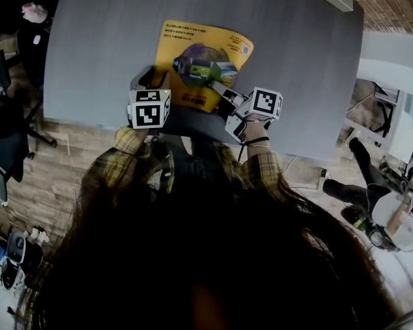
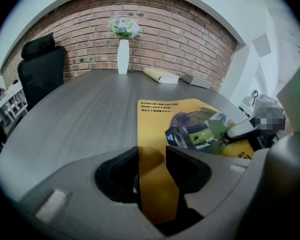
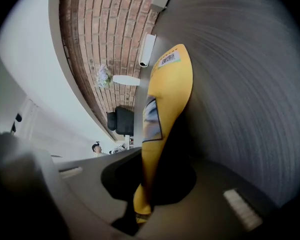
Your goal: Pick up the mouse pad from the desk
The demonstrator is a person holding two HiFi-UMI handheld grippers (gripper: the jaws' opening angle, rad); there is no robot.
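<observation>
— Any room ahead of the left gripper (image 2: 152,156)?
— Bare desk (image 2: 80,114) ahead and to its left; vase (image 2: 122,56) and book (image 2: 161,75) well beyond. Just rightward, the right gripper (image 2: 233,130), clamped on the mouse pad (image 2: 155,115), blocks.

The 6 o'clock edge of the mouse pad (image 1: 203,53) was hidden beneath the left gripper (image 1: 146,81) and the right gripper (image 1: 218,88), and its print was too small to be read.

Left tool (image 2: 152,181) holds its jaws apart; right tool (image 3: 142,201) is clamped tight.
</observation>
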